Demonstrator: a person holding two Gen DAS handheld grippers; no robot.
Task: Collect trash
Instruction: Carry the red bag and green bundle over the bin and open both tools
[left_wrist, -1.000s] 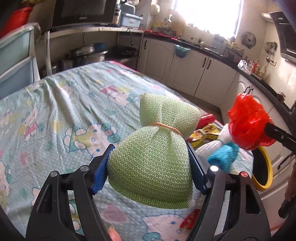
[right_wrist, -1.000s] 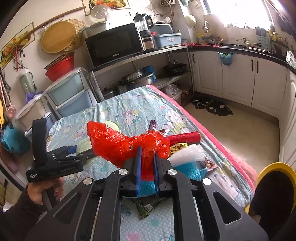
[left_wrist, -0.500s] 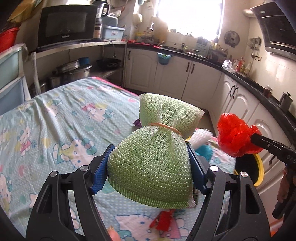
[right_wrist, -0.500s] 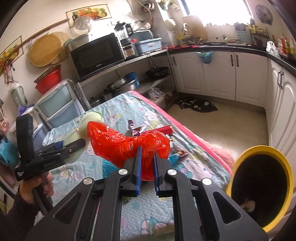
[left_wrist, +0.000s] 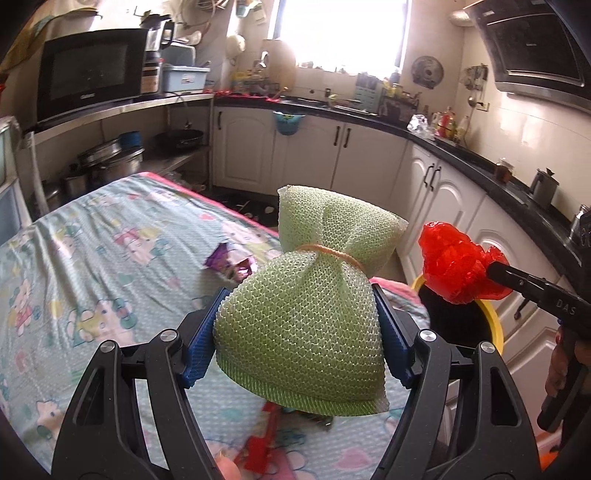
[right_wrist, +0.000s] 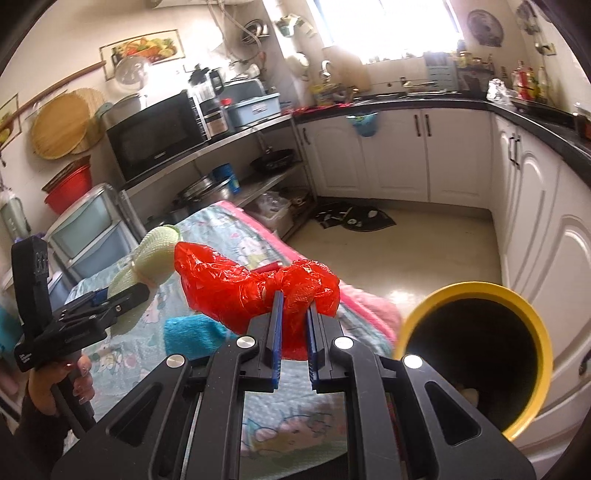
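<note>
Carrying is the step in hand: both loads are lifted clear of the table (left_wrist: 74, 266) and near the bin (right_wrist: 476, 354). The right gripper (right_wrist: 293, 332) is clamped tight on the red bag (right_wrist: 236, 284), which bulges forward past the pads, beside the bin's yellow rim. The left gripper (left_wrist: 297, 332) clamps the mesh bundle (left_wrist: 303, 317) between wide-set pads (left_wrist: 201, 347). Next move, by judgement: centre each load over the opening, then release.

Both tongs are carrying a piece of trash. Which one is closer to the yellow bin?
The crumpled red plastic bag, pinched in the right tongs, is closer to the yellow bin. The green mesh bundle in the left tongs is over the table.
</note>
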